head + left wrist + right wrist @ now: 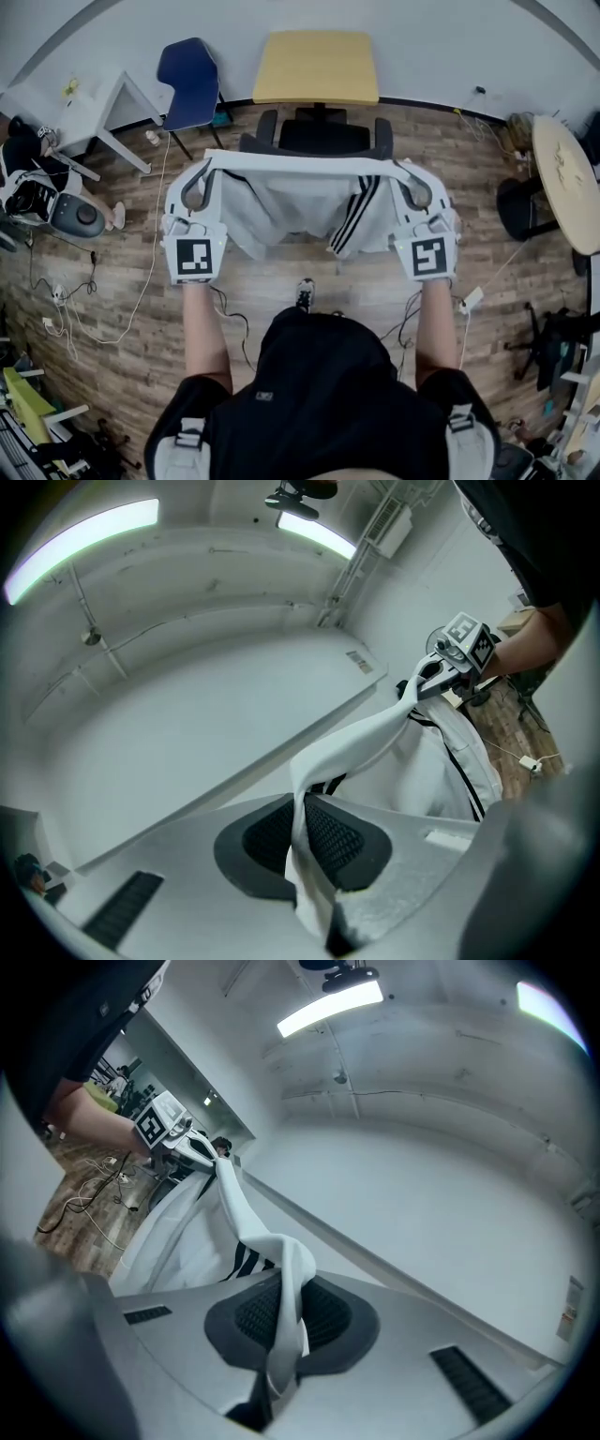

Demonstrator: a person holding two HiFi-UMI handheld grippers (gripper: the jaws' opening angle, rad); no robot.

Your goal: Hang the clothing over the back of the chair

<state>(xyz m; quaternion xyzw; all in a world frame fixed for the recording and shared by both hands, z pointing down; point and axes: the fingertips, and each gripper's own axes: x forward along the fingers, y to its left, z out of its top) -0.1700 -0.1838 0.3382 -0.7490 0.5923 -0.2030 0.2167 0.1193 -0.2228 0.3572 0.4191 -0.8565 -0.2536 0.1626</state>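
Observation:
A pair of white shorts with black side stripes (300, 202) hangs stretched by its waistband between my two grippers. My left gripper (210, 163) is shut on the waistband's left end, my right gripper (406, 170) on its right end. The black office chair (323, 136) stands just beyond the shorts, its back partly hidden by the cloth. In the left gripper view the white band (356, 747) runs from my jaws (314, 874) to the right gripper (427, 679). In the right gripper view the band (246, 1213) leads from my jaws (281, 1349) to the left gripper (200, 1150).
A yellow table (317, 66) stands behind the chair against the wall. A blue chair (190, 80) and a white table (94, 112) are at the back left, a round table (567, 178) at the right. Cables (141, 291) trail over the wood floor. A person (28, 183) sits far left.

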